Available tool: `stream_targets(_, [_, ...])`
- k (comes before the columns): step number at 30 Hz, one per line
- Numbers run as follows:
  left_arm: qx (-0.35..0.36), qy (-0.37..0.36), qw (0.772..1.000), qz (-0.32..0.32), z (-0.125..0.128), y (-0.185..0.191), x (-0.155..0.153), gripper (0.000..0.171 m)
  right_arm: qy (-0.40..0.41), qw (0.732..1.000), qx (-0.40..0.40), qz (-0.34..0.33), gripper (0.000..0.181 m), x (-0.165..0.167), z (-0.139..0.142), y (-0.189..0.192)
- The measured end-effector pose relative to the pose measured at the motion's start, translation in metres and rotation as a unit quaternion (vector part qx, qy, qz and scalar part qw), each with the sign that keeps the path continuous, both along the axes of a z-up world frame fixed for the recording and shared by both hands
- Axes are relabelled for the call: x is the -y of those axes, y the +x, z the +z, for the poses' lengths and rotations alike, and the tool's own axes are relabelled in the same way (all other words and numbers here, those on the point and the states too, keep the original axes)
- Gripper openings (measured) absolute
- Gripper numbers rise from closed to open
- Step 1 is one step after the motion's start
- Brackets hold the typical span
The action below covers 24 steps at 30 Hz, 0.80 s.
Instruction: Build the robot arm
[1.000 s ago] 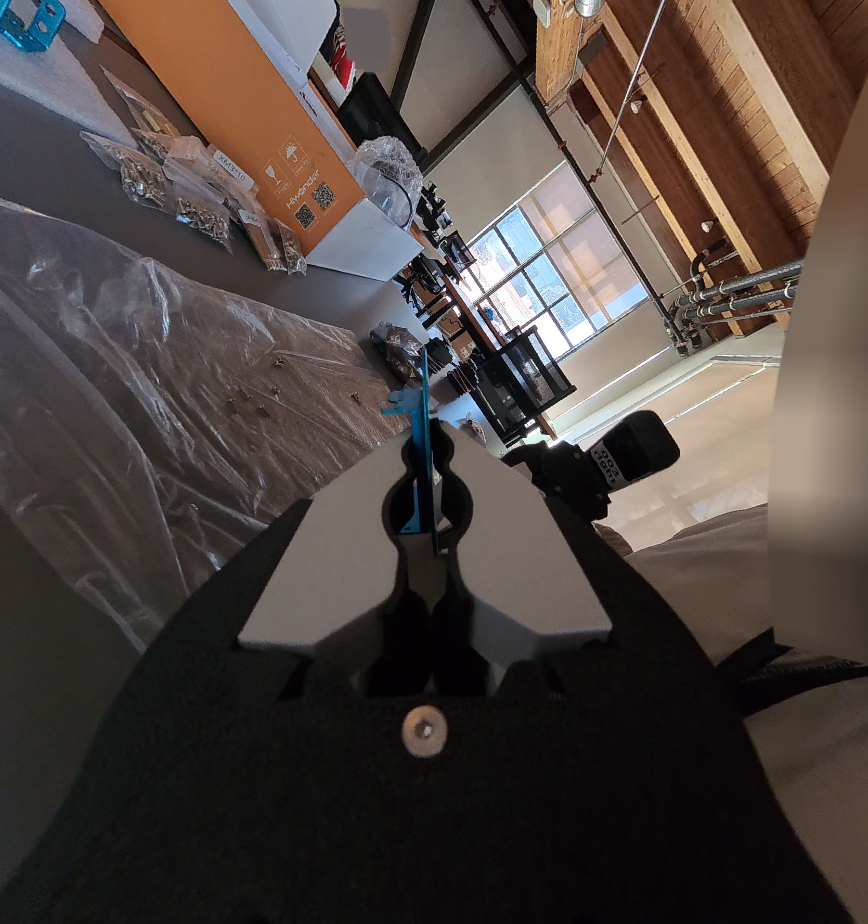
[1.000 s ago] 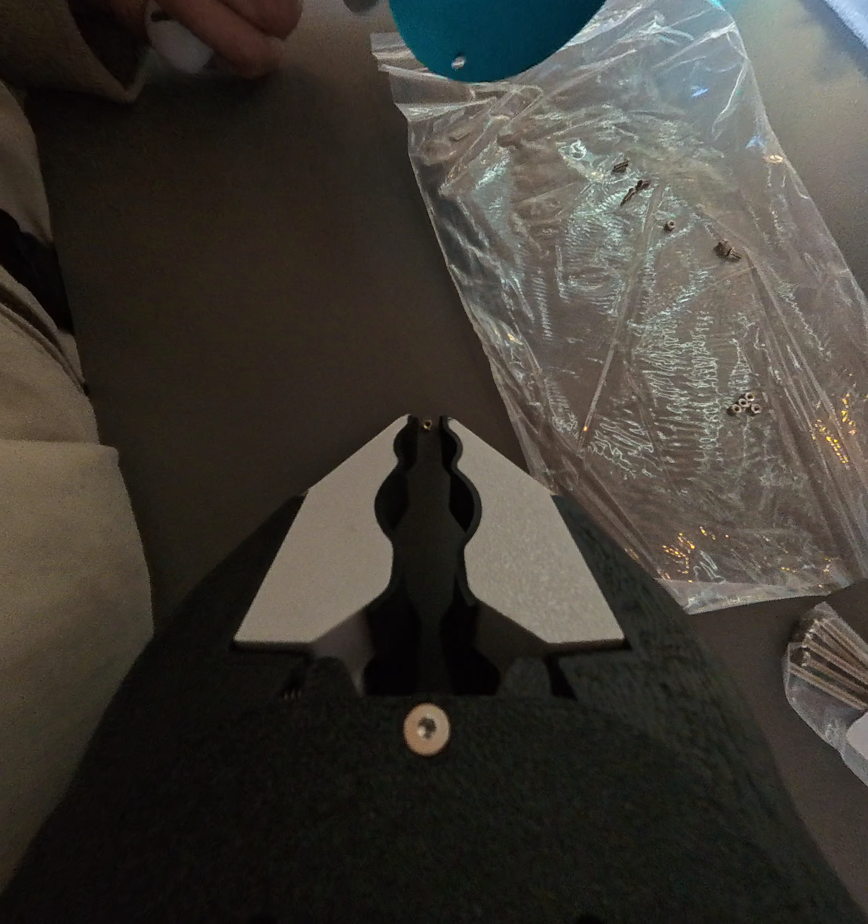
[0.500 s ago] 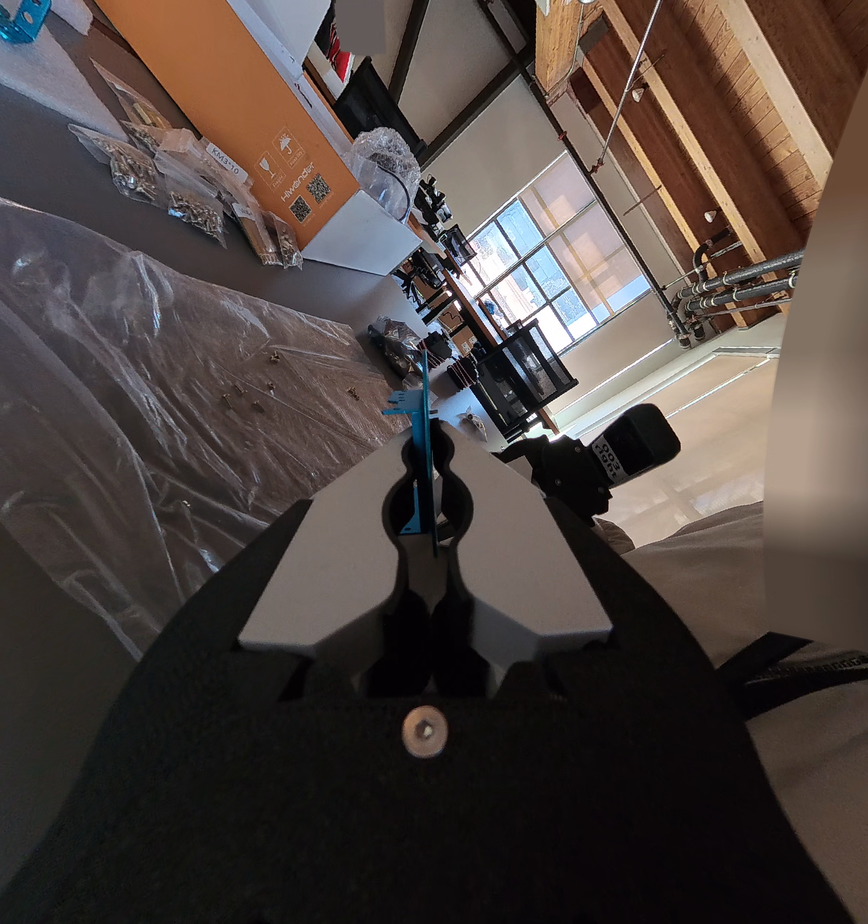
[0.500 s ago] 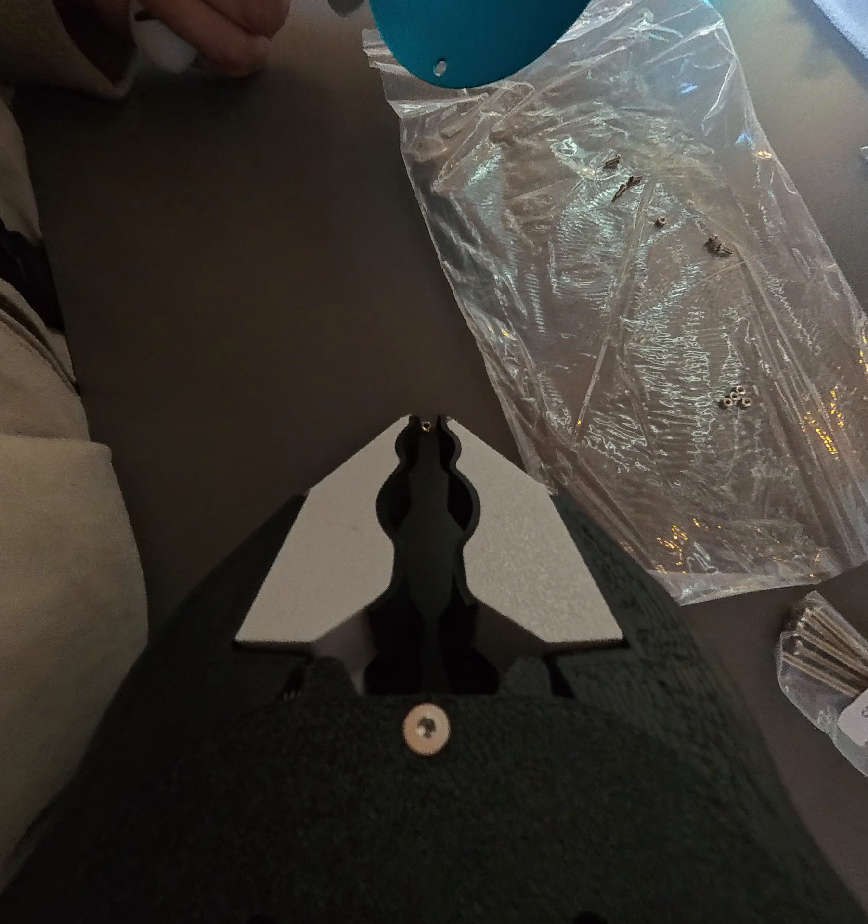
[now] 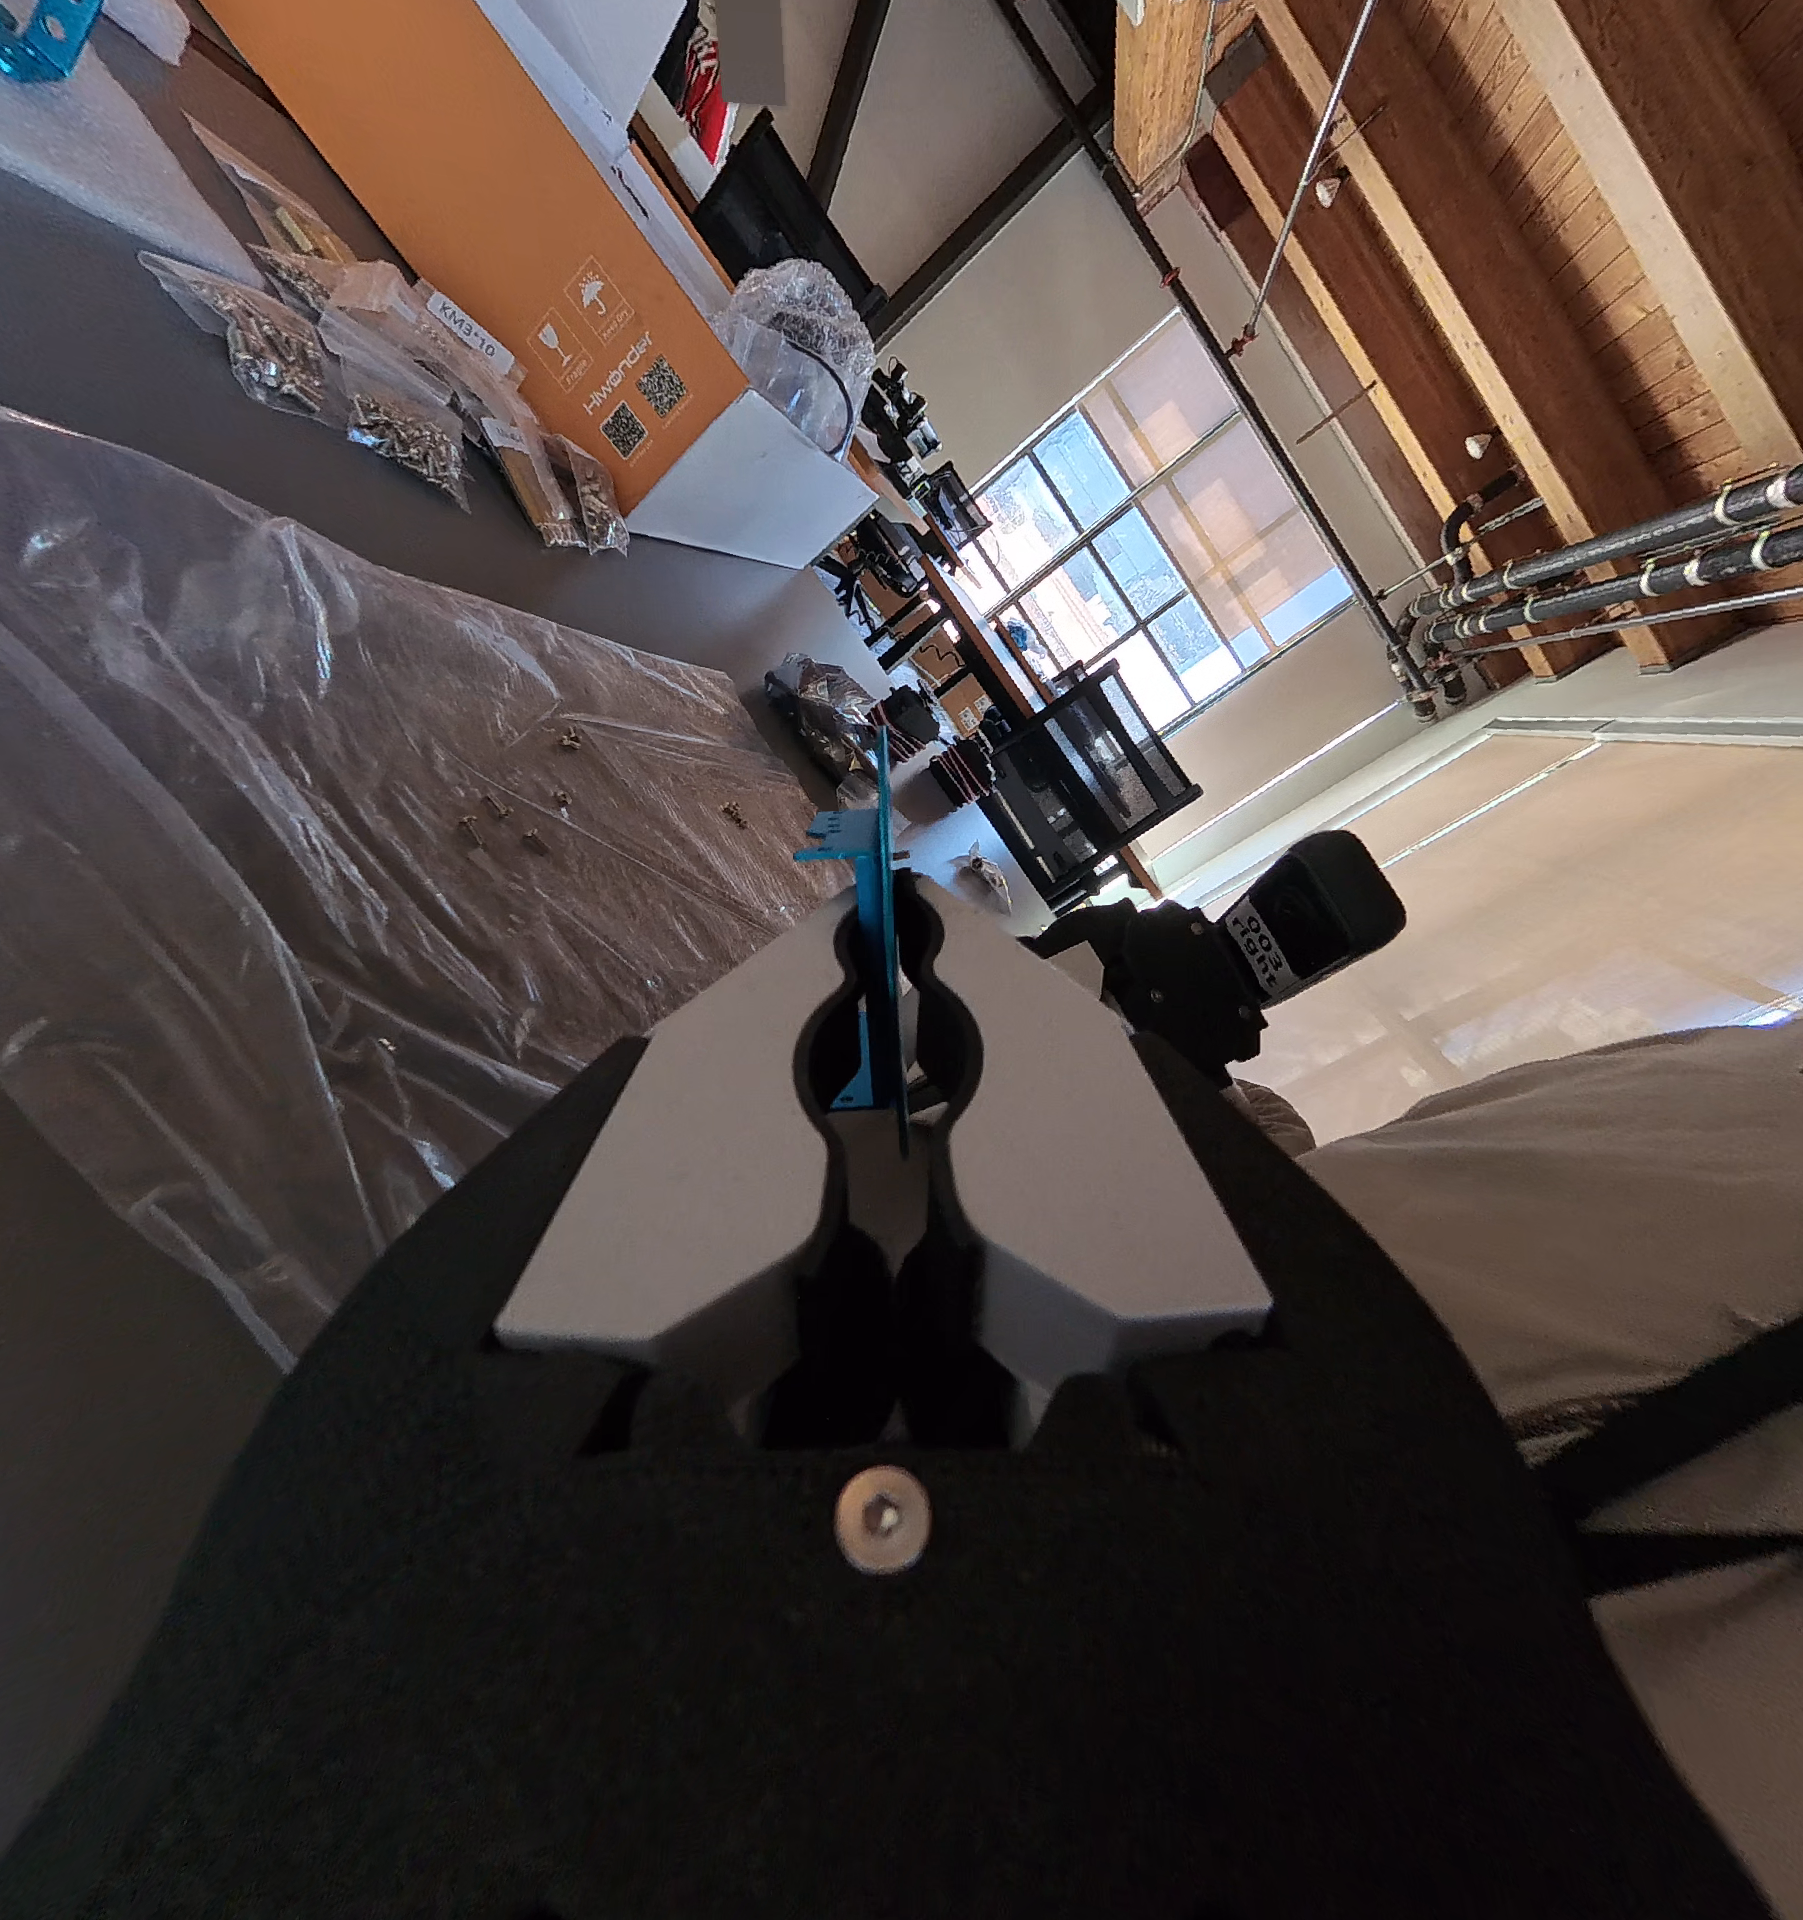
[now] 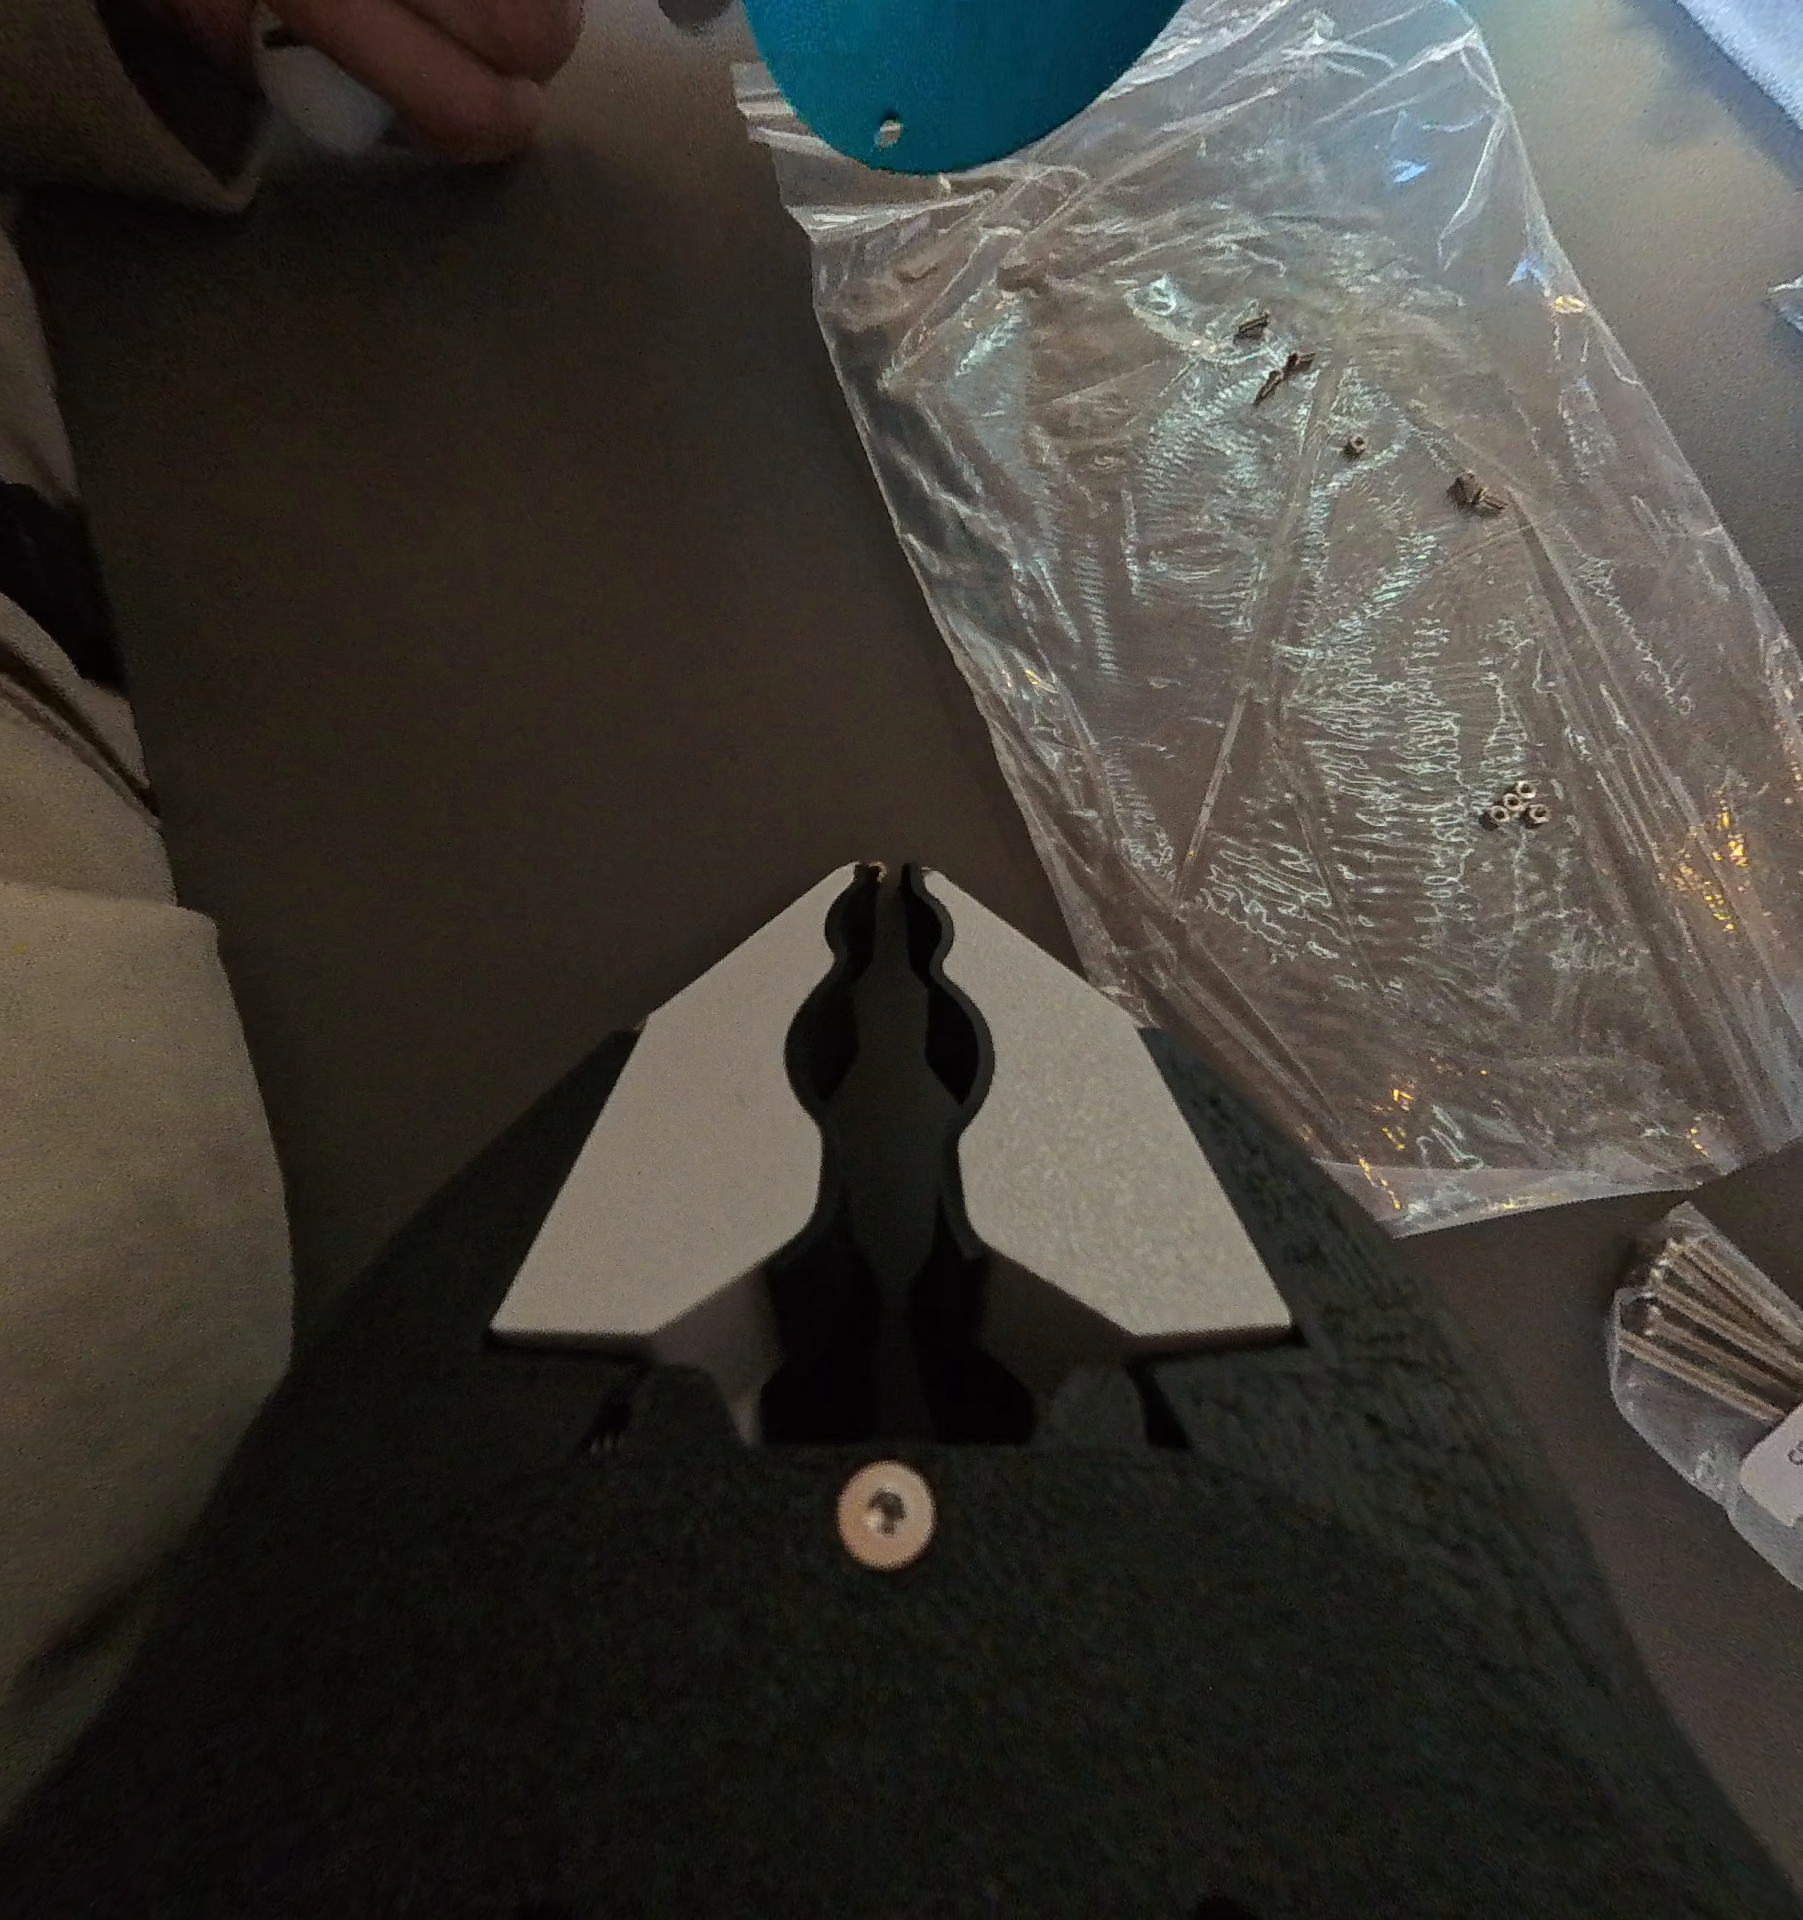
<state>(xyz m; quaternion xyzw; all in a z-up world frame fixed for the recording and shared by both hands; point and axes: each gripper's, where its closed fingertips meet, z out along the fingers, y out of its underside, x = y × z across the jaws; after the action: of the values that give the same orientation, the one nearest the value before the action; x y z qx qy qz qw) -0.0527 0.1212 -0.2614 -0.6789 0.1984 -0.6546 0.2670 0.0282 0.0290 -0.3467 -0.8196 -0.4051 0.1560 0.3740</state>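
Since a second ago little has shifted; the left hand-held gripper [image 5: 892, 894] stays clamped on the thin blue plate [image 5: 879, 935] above the tabletop [image 6: 481, 623]; the right hand-held gripper [image 6: 889, 871], nearly closed, pinches a tiny screw [image 6: 877, 869] just below that plate.

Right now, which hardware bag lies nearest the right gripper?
The bag of long screws, right of the right gripper; the other bags lie far off by the orange box.

left view tilted roomward, right downward (shared plastic sheet [image 5: 336, 748]).
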Motion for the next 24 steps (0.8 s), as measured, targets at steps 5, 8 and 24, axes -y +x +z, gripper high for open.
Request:
stream_targets(5, [-0.014, 0.007, 1.000, 0.008, -0.002, 0.000, 0.000, 0.001, 0.006, 1.000, -0.005, -0.003, 0.009, 0.000, 0.002, -0.001])
stream_targets(8, [-0.020, 0.007, 1.000, 0.019, -0.004, -0.002, -0.002, 0.001, 0.025, 1.000, -0.014, -0.005, 0.008, 0.000, 0.007, 0.000])
stream_targets(24, [-0.044, 0.049, 0.997, 0.046, -0.006, -0.007, 0.002, 0.001, 0.030, 0.997, -0.013, -0.069, 0.011, 0.008, 0.008, 0.010])
